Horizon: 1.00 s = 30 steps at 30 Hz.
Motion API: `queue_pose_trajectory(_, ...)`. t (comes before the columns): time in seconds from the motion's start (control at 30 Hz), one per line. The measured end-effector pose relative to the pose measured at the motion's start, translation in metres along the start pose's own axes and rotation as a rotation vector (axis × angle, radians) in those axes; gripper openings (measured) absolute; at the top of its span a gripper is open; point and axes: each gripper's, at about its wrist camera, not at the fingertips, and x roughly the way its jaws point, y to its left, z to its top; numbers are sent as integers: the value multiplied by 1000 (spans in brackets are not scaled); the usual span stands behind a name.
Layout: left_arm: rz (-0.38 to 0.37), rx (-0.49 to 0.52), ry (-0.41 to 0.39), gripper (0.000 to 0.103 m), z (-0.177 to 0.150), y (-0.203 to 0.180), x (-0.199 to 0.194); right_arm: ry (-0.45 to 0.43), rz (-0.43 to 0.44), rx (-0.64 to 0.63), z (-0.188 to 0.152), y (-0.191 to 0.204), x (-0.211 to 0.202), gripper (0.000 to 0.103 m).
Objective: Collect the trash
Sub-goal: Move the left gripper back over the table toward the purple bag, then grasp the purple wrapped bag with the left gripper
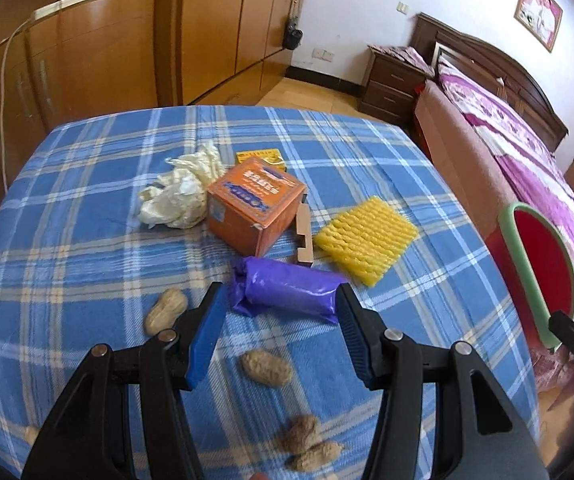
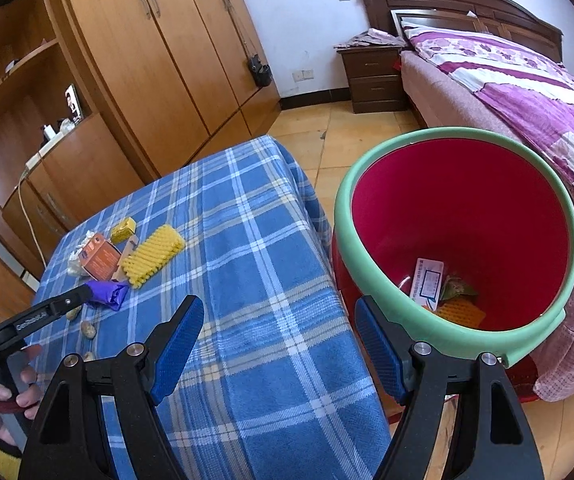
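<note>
our left gripper (image 1: 279, 300) stood wide around the purple bag roll (image 1: 287, 290); closing off-centre risked it slipping away. our right gripper (image 2: 277, 320) hung wide, empty, beside the bin (image 2: 467, 332).

Walls: plain white plaster (image 2: 299, 8) ahead of me.
Floor: tan tiles (image 2: 327, 136).
Storage: tall orange-brown wooden wardrobe (image 2: 159, 60) on my left.
Bed: dark wooden headboard (image 2: 467, 4), purple floral quilt (image 2: 527, 80), dark brown nightstand (image 2: 371, 76) beside it.
</note>
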Motion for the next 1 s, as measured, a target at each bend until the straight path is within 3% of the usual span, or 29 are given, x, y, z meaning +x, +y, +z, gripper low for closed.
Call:
queue_pose_trajectory(0.2,20,2,8,56,7,-2,18,-5,-7,-14,0,6,-3,79)
queue_pose_trajectory(0.57,-25,-58,28,56,0,6,23,10,-1,-52,6,19,9,79)
queue_pose_trajectory(0.67,-42,-53,24,49,-3,4,21,19,5,-65,7,24,14,79)
queue_pose_trajectory(0.8,-78,-35,0,31,-8,1,12,29,19,-75,8,30,20,79)
queue_pose_trajectory(1.0,-111,-39,-37,20,-7,1,-1,48,34,-97,8,39,26,79)
